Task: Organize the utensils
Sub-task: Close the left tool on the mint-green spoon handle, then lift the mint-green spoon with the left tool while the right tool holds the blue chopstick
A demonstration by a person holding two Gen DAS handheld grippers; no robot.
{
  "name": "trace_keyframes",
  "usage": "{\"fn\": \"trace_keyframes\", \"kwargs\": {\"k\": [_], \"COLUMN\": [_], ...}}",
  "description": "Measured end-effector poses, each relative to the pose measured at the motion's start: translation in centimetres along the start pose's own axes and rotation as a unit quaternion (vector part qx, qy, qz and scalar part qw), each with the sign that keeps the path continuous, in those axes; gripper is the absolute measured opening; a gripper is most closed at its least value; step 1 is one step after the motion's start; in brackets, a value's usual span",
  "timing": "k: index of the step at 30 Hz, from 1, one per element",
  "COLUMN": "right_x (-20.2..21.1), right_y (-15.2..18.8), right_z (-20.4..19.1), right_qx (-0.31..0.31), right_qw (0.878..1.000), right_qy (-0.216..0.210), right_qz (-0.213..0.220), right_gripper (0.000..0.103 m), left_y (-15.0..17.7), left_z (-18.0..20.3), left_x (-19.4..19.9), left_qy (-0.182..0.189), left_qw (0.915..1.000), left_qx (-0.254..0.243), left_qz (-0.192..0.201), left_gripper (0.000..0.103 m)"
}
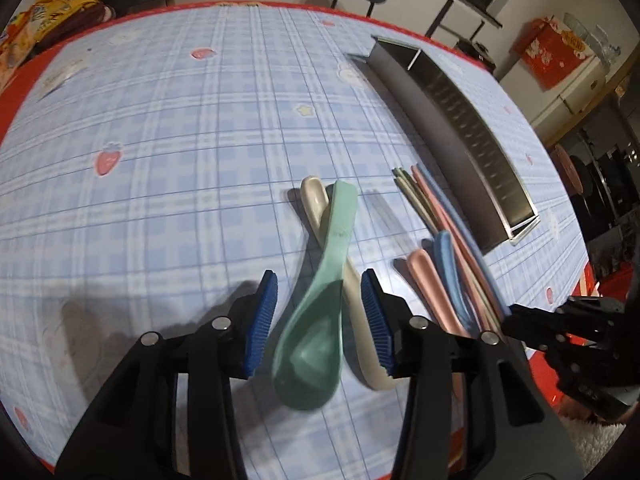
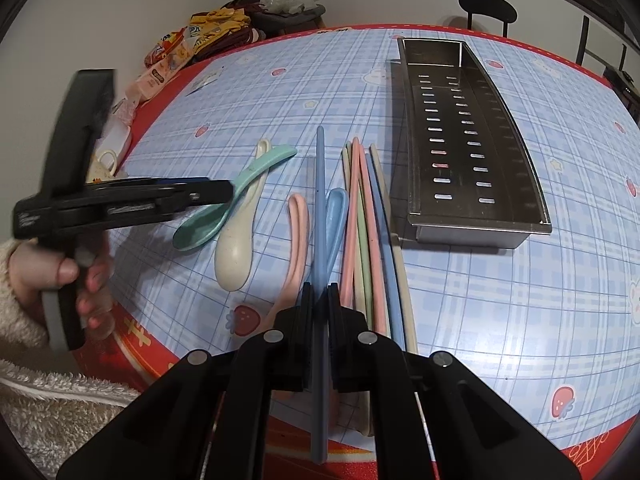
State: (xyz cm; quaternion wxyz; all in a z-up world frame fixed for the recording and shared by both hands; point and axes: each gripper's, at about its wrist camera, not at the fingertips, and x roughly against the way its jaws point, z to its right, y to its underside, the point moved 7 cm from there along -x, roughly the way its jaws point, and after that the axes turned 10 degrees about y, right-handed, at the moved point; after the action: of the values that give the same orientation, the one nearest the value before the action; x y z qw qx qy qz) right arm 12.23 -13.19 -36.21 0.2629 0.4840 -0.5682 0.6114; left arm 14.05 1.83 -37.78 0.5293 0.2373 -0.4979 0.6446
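Note:
My left gripper (image 1: pixel 320 320) is open and hangs over the bowl of a green spoon (image 1: pixel 312 344), which lies crossed over a cream spoon (image 1: pixel 316 204); its blue pads (image 1: pixel 262 320) stand either side without pressing. In the right wrist view its black tip (image 2: pixel 222 192) covers the green spoon's (image 2: pixel 196 234) neck. My right gripper (image 2: pixel 320 292) is shut on a blue chopstick (image 2: pixel 320 184), lifted above a pink spoon (image 2: pixel 298 232) and a blue spoon (image 2: pixel 336 208). Several pastel chopsticks (image 2: pixel 364 220) lie beside a perforated steel tray (image 2: pixel 480 230).
The tray (image 1: pixel 440 132) sits on a blue checked tablecloth (image 1: pixel 180 140) with a red border. Snack packets and clothes (image 2: pixel 208 36) pile up at the far left edge, with a white cup (image 2: pixel 106 160) nearby. A black chair (image 2: pixel 486 6) stands behind the table. A hand (image 2: pixel 76 276) holds the left gripper.

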Motion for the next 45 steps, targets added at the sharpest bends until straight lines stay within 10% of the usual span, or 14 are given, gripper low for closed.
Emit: {"fn": "trace_keyframes", "kwargs": {"k": [31,33,45], "right_x": [1.0,1.3,2.6], "right_y": [-1.3,-1.9,-3.9], "right_z": [1.8,2.5,5.9], "right_qx": [-0.039,-0.049,-0.107], "right_qw": [0.999,0.998,0.993], "right_qy": [-0.003,-0.005,-0.008], "right_qz": [0.021,0.028,0.052], "right_gripper": [0.007,0.007,0.007], "left_y": [0.2,-0.6,-2.0], "left_z": [0.4,1.1,2.3], "left_x": [2.2,2.8,1.4], "left_qy": [-0.009,-0.002,0.009], "left_qw": [0.9992,0.9987,0.9998], "left_qx": [0.028,0.032,-0.015], "left_qz": [0.029,0.039,-0.012], "left_gripper": [0.021,0.006,0.014]}}
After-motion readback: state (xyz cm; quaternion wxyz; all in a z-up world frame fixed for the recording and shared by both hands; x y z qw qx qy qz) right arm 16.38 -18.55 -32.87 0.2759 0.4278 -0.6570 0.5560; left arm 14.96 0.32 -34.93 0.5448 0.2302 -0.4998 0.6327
